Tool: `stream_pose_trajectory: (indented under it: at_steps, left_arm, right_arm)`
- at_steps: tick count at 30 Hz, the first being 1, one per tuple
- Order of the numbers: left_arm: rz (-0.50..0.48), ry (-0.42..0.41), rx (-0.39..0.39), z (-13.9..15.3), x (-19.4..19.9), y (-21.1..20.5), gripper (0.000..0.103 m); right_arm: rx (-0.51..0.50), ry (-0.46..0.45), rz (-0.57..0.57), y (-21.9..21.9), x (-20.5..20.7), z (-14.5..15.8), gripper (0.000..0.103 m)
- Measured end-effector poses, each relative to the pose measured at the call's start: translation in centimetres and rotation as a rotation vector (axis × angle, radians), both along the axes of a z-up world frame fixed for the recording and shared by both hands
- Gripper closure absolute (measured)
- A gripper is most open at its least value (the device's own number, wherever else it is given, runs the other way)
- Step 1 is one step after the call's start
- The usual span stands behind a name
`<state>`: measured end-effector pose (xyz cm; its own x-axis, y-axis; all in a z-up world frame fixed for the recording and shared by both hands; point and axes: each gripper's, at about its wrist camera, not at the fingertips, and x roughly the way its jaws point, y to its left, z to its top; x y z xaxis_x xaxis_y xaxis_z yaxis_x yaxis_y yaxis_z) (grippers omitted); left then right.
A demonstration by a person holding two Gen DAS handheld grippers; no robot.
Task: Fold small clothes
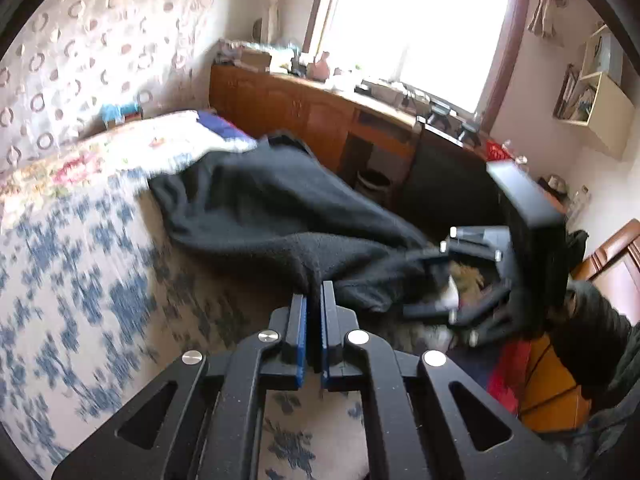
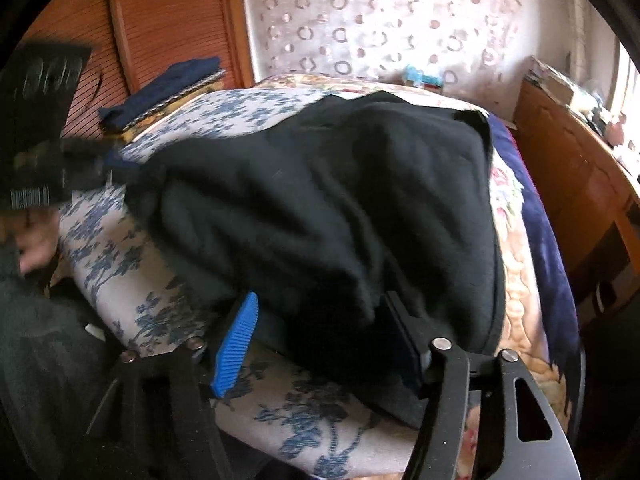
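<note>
Matt fleecy black garment (image 1: 256,204), ribbed blue claw pads (image 2: 236,350)

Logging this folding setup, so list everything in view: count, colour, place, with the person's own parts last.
black garment: one, black fleece, spread across the bed, its near edge bunched.
bedspread: one, white with blue flowers, covering the bed.
floral quilt: one, pale with pink flowers, at the far end of the bed.
navy folded cloth: one, dark blue, on the bed's far corner by the wooden door.
wooden cabinet: one, orange-brown, below the window.
window: one, bright, above the cabinet.
wall shelf: one, cream, right of the window.
left claw: one, black with blue pads, shut on the garment's edge.
right claw: one, black with blue pads, open, garment between its fingers.
</note>
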<state>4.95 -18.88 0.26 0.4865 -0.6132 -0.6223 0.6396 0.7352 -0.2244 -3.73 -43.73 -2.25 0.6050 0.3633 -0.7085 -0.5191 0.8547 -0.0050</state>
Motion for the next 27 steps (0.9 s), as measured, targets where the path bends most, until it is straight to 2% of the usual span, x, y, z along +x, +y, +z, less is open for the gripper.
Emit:
stream_pose_trajectory:
  at_steps: [2, 6, 13, 15, 17, 20, 24, 27]
  left_arm:
    - [0.004, -0.011, -0.007, 0.7, 0.5, -0.1, 0.097]
    - [0.016, -0.023, -0.017, 1.2, 1.0, -0.2, 0.097]
    - [0.039, -0.028, -0.026, 1.1, 1.2, 0.3, 0.098]
    - [0.045, -0.025, -0.032, 1.2, 1.6, 0.6, 0.098]
    - [0.048, -0.02, -0.041, 1.4, 2.1, 0.8, 0.098]
    - [0.068, -0.034, -0.035, 1.9, 3.9, 1.0, 0.098]
    - [0.112, -0.041, -0.041, 2.5, 7.4, 1.3, 0.098]
    - [0.152, -0.043, -0.027, 2.6, 10.5, 1.5, 0.098]
  right_arm:
    - [-0.024, -0.008, 0.013, 0.3, -0.1, -0.2, 0.033]
    - [-0.118, -0.017, -0.044, 0.0, 0.6, -1.2, 0.033]
    - [-0.124, -0.039, -0.114, -1.5, 1.9, -1.7, 0.033]
    - [-0.119, -0.046, -0.124, -1.6, 2.0, -1.8, 0.05]
    - [-0.125, -0.053, -0.12, -1.6, 2.8, -1.3, 0.088]
    - [-0.126, -0.125, -0.109, -1.7, 4.1, 1.2, 0.094]
    - [-0.098, -0.212, -0.118, -1.4, 7.3, 5.5, 0.094]
    - [-0.106, -0.242, -0.106, -0.2, 10.5, 7.0, 0.094]
